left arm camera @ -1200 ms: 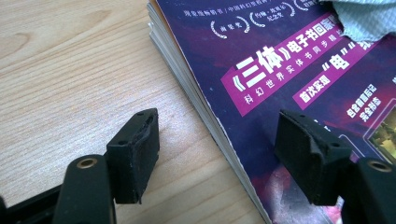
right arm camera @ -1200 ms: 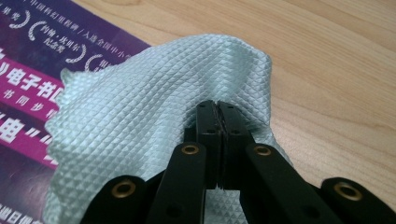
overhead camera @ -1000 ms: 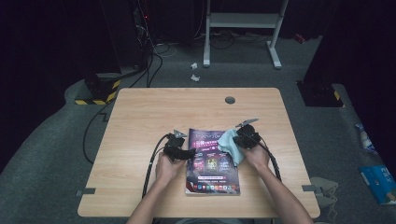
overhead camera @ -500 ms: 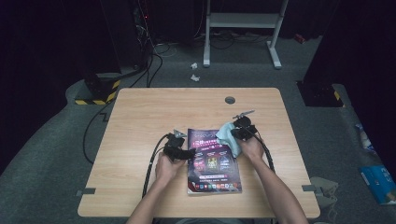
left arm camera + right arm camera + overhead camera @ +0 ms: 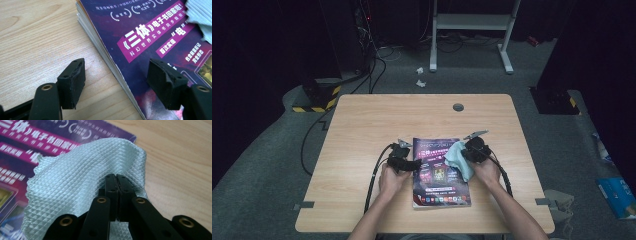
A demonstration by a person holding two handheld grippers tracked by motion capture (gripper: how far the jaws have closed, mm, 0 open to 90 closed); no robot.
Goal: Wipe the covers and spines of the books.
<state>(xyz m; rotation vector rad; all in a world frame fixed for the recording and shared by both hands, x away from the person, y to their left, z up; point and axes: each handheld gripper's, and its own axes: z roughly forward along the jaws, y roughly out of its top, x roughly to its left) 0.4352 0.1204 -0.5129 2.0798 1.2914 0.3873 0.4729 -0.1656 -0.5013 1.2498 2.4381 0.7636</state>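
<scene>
Up close, the right gripper [image 5: 117, 178] pinches the cloth [image 5: 75, 180], the left gripper [image 5: 122, 82] gaping astride the magazine [image 5: 150, 37] edge.

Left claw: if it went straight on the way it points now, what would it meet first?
Probably the left edge of the purple-covered magazine: the open left claw straddles that edge, one jaw over the wooden table, one over the cover. Height above it is unclear.

Cloth [image 5: 75, 182]: pale blue-green, diamond-textured weave, crumpled, draped over the magazine's upper right corner.
Magazine [image 5: 437, 175]: thick, glossy purple cover with white and pink lettering, closed, flat on the wooden table near its front edge.
</scene>
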